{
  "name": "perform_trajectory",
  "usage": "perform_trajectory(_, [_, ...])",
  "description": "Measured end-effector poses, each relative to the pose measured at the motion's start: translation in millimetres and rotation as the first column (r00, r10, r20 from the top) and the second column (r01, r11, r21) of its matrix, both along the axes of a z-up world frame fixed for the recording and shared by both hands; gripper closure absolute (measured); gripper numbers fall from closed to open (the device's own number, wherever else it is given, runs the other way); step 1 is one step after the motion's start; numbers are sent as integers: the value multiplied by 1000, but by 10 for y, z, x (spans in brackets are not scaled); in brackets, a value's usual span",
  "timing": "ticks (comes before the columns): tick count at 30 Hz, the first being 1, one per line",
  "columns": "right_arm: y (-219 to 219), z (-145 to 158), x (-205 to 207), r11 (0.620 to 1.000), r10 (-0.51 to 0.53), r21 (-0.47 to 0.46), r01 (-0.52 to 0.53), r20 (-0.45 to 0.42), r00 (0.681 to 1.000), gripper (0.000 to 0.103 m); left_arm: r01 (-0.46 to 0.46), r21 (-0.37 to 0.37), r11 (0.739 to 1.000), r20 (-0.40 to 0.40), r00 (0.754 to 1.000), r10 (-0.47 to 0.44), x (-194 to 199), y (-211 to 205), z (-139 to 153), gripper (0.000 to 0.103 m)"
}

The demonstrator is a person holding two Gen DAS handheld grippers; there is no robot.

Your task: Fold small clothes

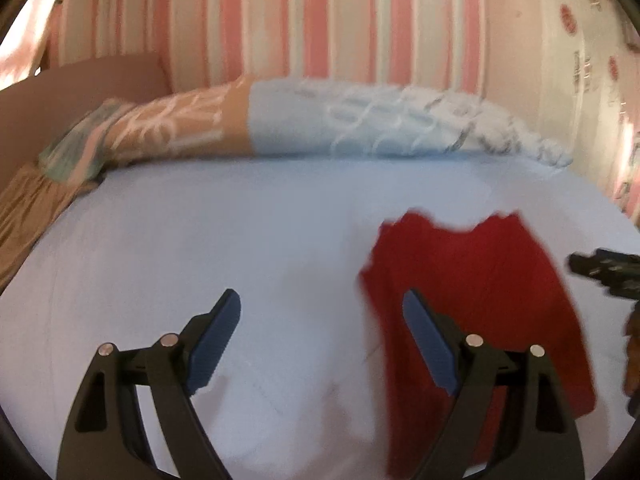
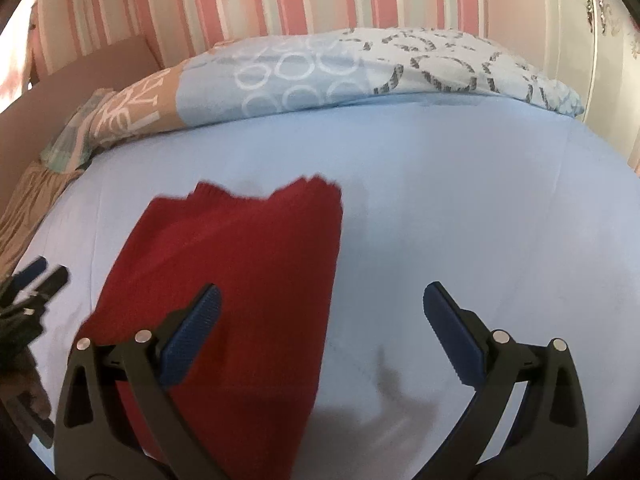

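A red knitted garment (image 1: 476,292) lies flat on the light blue bed sheet (image 1: 240,240), folded into a long strip. In the left wrist view my left gripper (image 1: 322,308) hangs open above the sheet, its right finger over the garment's left edge and nothing between the pads. The right gripper's tip (image 1: 600,268) pokes in at the far right of that view. In the right wrist view the red garment (image 2: 248,264) spreads at left and my right gripper (image 2: 322,300) stands open, its left finger over the cloth's right part. The left gripper (image 2: 40,276) shows at the left edge.
A rolled duvet (image 1: 320,124) with blue, beige and circle patterns lies along the far side of the bed. Behind it stands a pink striped wall (image 1: 320,20). A brown headboard (image 1: 60,92) and beige cloth (image 1: 28,208) are at left. A white wardrobe (image 2: 580,20) stands right.
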State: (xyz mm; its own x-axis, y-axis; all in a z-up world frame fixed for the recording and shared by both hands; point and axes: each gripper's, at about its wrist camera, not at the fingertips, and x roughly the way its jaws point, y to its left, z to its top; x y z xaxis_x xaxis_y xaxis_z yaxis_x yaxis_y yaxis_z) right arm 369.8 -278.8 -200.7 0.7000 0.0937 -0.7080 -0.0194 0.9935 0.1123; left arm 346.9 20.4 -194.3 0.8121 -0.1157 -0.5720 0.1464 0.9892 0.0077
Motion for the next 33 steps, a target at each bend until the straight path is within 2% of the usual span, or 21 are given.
perform_trajectory(2, [12,-9,132,1000,-6,-10,6,-15,1000,3,40,0,999,2,999,-40,114,-110,41,19])
perform_trajectory(4, [71,-90,274,999,0,-40,-2,-58,998,3,72,39,997,-28,997,-71,235,-272,-36,19])
perform_trajectory(6, [132,-255,392,996,-1,-86,-10,-127,992,3,82,107,991,-103,992,-71,386,-420,-259,19])
perform_trajectory(8, [138,-383,463,997,-1,-77,-12,-167,986,3,65,149,987,-176,984,-39,502,-479,-499,18])
perform_trajectory(9, [124,-427,469,998,0,-61,-11,-173,985,3,49,148,988,-179,984,-22,521,-470,-550,16])
perform_trajectory(11, [91,-482,483,999,-4,-34,-2,-184,983,3,5,129,992,-179,984,18,531,-439,-591,11])
perform_trajectory(13, [72,-464,476,1000,-10,-21,6,-191,982,3,-18,100,995,-184,982,36,530,-421,-572,12])
perform_trajectory(18, [40,-292,271,1000,-5,-2,4,-155,988,3,-20,3,1000,-176,984,20,390,-303,-418,13])
perform_trajectory(21, [-5,-206,72,1000,-5,15,7,-131,991,3,-10,-14,1000,-153,988,8,227,-244,-256,13])
perform_trajectory(25, [53,-62,-232,999,40,13,-39,-92,995,3,22,6,1000,-120,993,-21,-20,-233,-72,13])
perform_trajectory(28, [77,-65,-343,998,51,29,-48,-98,994,3,20,-26,999,-141,990,-24,-65,-214,-67,13])
perform_trajectory(31, [79,-106,-398,998,37,46,-32,-113,993,3,0,-92,996,-198,980,-18,-75,-214,-158,13])
perform_trajectory(33, [122,-139,-397,998,47,44,-42,-122,991,3,17,-138,990,-222,974,-48,-106,-260,-225,13])
